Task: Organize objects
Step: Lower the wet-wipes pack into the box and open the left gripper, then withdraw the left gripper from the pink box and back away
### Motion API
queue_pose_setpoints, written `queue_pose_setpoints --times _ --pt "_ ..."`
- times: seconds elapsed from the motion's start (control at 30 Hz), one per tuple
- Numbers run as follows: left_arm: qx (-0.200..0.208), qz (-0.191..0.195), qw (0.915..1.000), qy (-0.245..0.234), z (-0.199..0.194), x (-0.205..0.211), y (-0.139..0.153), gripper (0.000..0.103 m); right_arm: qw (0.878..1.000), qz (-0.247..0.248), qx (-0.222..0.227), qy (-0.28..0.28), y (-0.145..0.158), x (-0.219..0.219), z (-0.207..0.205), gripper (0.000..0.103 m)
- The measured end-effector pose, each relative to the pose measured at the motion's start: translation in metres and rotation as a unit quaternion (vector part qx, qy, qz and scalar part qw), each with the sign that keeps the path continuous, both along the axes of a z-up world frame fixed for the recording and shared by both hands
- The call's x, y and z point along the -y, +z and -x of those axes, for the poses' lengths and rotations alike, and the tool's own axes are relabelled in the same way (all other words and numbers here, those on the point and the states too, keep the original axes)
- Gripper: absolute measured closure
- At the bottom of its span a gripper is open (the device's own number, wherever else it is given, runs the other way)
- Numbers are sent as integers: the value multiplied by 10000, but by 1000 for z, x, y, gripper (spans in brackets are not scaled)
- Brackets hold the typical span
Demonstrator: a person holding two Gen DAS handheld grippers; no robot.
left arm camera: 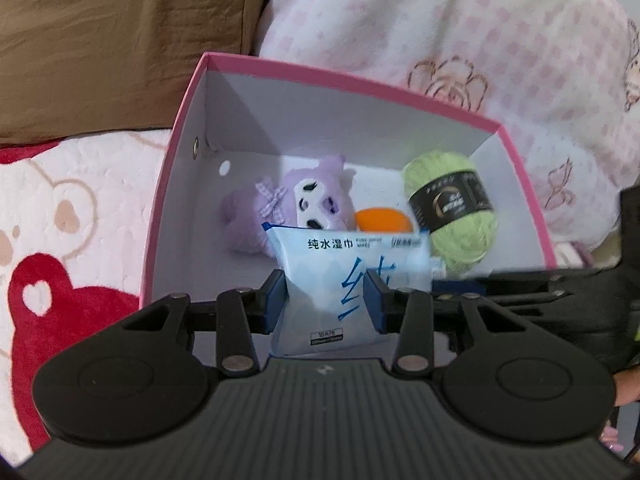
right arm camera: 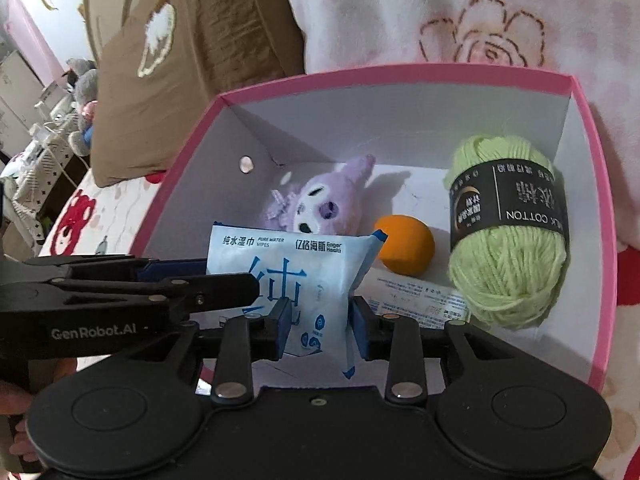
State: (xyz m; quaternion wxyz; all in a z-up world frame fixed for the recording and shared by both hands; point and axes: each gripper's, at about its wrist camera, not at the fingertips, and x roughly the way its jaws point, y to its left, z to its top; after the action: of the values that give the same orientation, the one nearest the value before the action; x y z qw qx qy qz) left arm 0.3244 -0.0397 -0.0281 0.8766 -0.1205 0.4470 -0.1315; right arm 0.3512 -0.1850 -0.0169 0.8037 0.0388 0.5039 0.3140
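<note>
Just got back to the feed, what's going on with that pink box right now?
A person holds a pack of wet wipes over the open pink box with both grippers. The left gripper pinches it; the right gripper brackets its lower edge, though contact there is unclear. A purple plush toy, an orange and green yarn already lie inside.

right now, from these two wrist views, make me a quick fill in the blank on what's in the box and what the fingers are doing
1. The box has a rim coloured ____.
2. The yarn ball is coloured light ____.
3. Between the plush toy and the yarn lies a round ____ fruit.
4. Both the left gripper and the right gripper have their fingers around the pack of ____.

Missing words: pink; green; orange; wipes
</note>
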Motion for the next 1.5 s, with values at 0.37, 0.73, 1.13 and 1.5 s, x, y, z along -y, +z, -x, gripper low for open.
queue_pose_setpoints --times 0.37,0.73,1.13,1.5 --pt "-255 -326 9991 -99 -2 12 -12 63 9982 -231 -480 -263 -15 15 -3 64" --pt "22 -601 9981 -142 11 8 8 51 9990 -116 -326 -274 -15 15 5 65" --pt "119 47 9996 -271 38 6 50 51 9964 269 793 151 50 20 45 64" --pt "135 -48 9989 -439 85 1 91 45 9894 400 1382 196 106 49 95 54"
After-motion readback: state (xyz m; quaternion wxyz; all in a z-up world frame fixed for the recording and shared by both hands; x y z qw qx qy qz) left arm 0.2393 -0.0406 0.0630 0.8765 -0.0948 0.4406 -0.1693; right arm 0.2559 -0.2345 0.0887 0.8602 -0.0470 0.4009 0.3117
